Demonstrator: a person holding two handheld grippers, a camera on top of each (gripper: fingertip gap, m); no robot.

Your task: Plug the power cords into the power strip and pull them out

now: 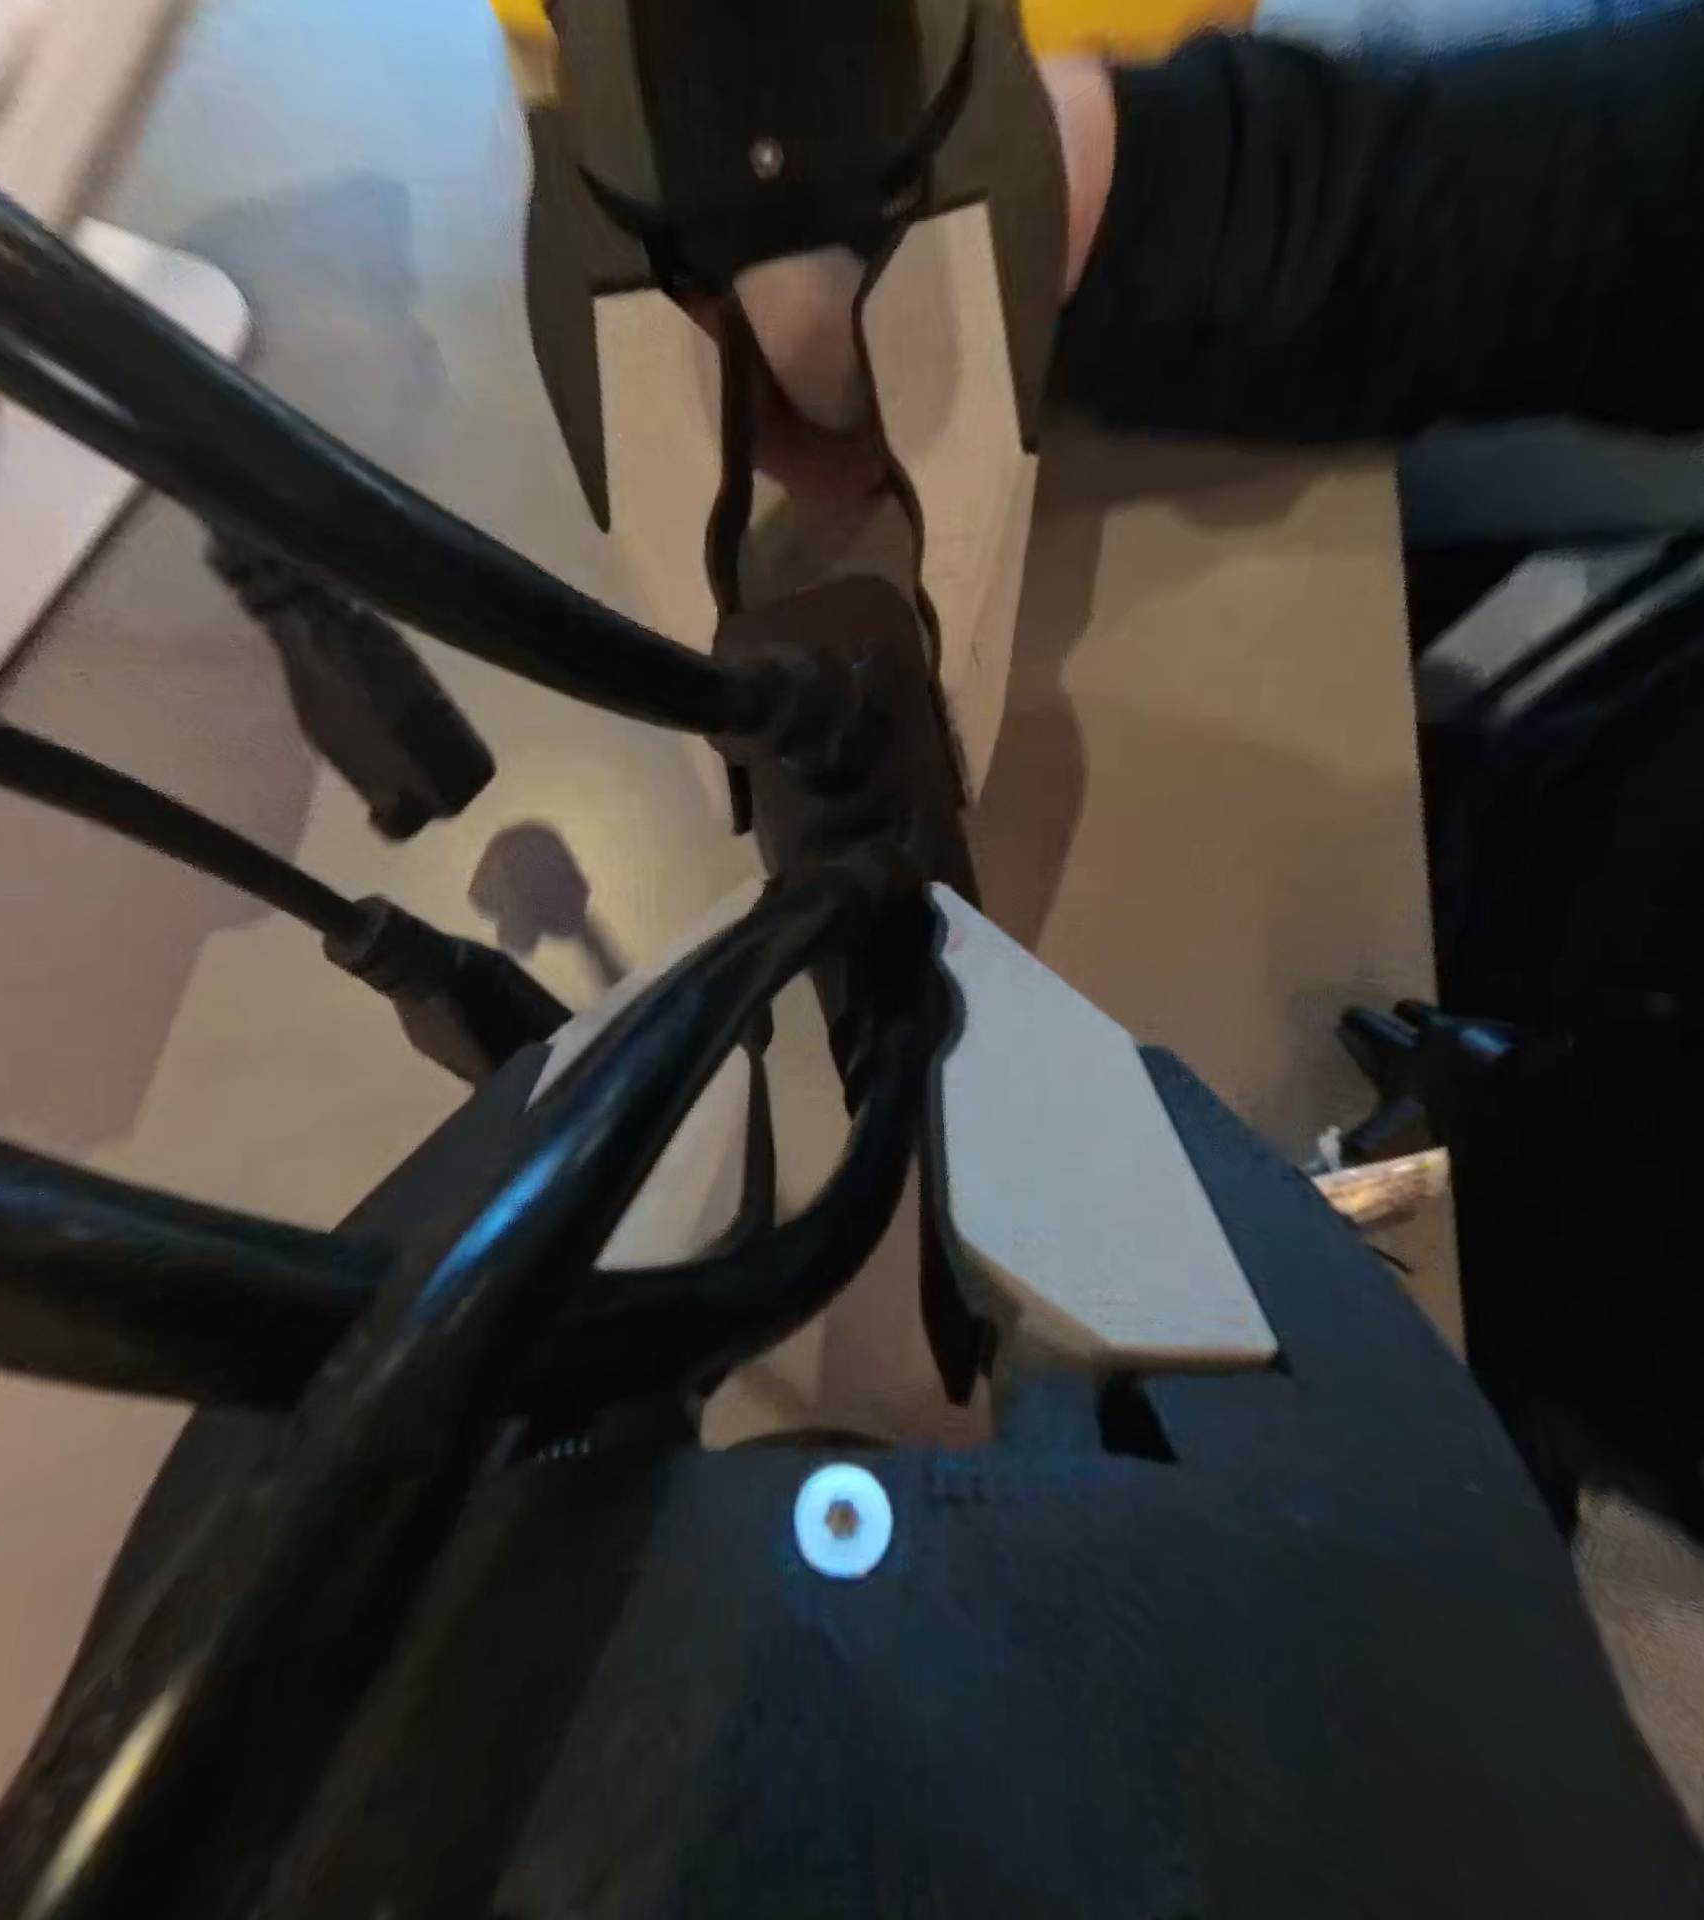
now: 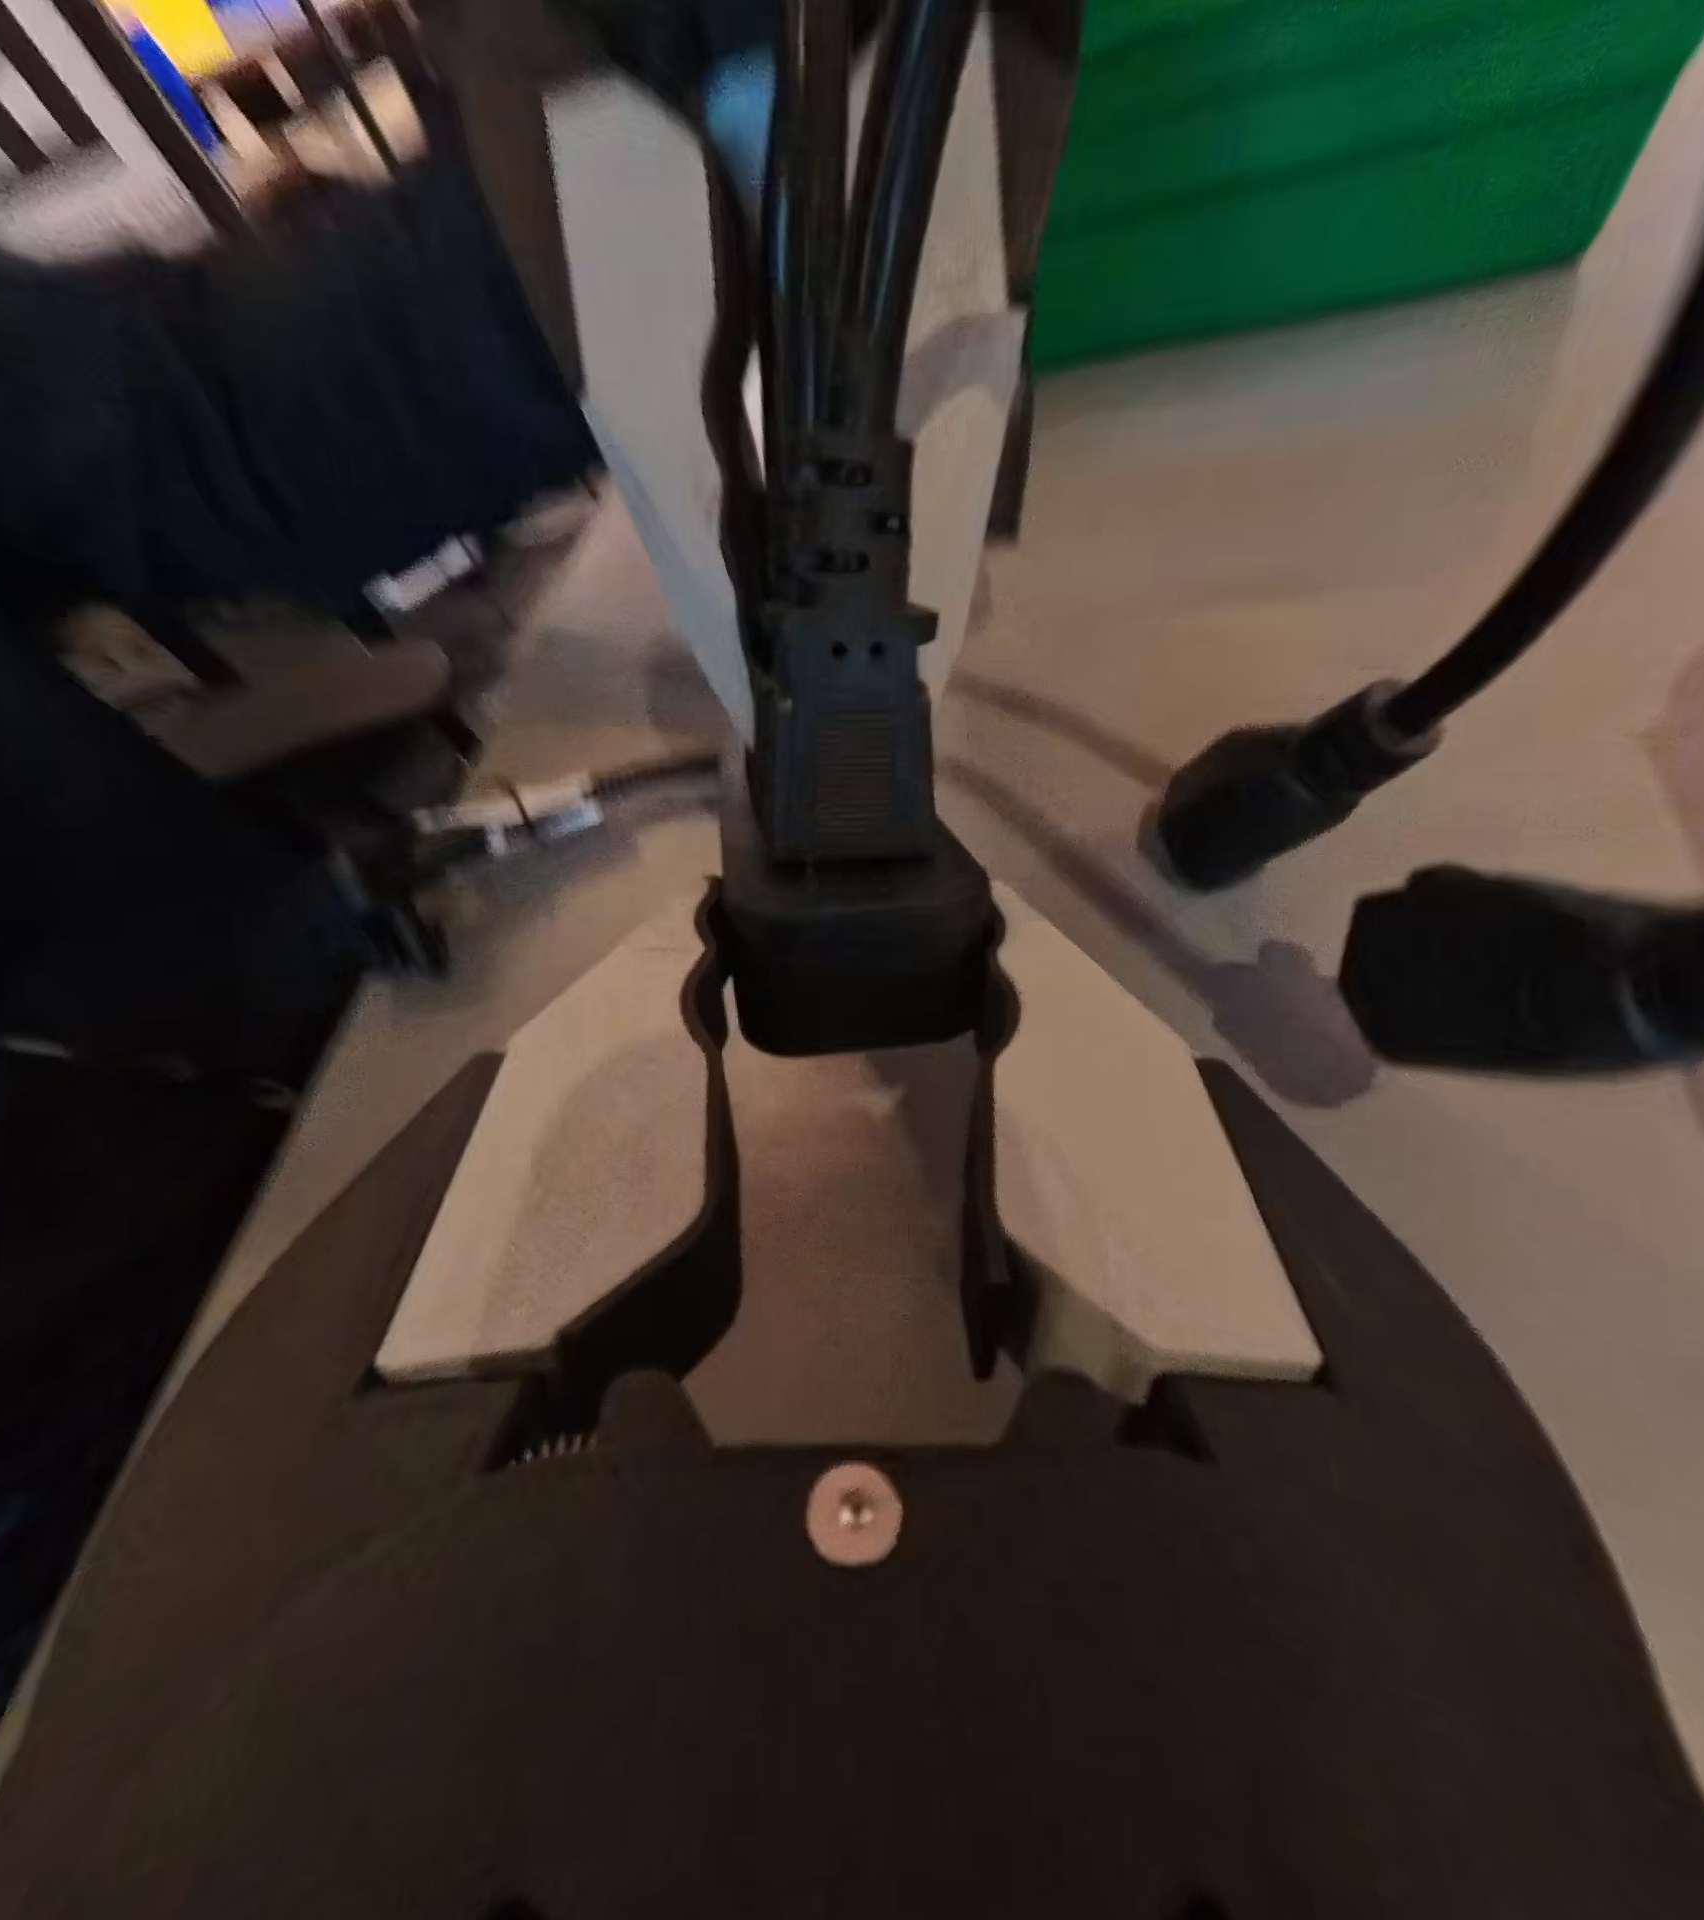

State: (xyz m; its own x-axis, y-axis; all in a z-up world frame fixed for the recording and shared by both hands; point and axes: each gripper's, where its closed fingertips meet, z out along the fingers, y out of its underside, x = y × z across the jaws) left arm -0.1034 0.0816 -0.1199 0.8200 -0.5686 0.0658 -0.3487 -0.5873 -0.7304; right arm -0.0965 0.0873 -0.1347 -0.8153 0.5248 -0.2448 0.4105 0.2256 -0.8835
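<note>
My right gripper [image 2: 853, 966] is shut on a black socket block [image 2: 858, 987] and holds it above the tan table [image 2: 1347, 582]. A black plug [image 2: 848, 748] sits in the block, and its cords [image 2: 827, 260] run away from me. My left gripper [image 1: 858, 935] faces the right one, with its white fingers [image 1: 1045, 1122] pinched on the cord end of that plug [image 1: 827, 748]. Black cords [image 1: 619, 1143] cross over its left finger. The right gripper also shows in the left wrist view [image 1: 817, 623], and the left gripper in the right wrist view [image 2: 827, 540].
Two loose black cord connectors hang at the right [image 2: 1274, 790] [image 2: 1513, 966], and they show at the left in the left wrist view [image 1: 380, 707] [image 1: 432, 987]. A person's dark sleeve [image 1: 1399, 260] is behind. A green object [image 2: 1347, 156] is at the back. Dark equipment [image 1: 1606, 831] stands beside the table. My left and right fingertips are right by each other.
</note>
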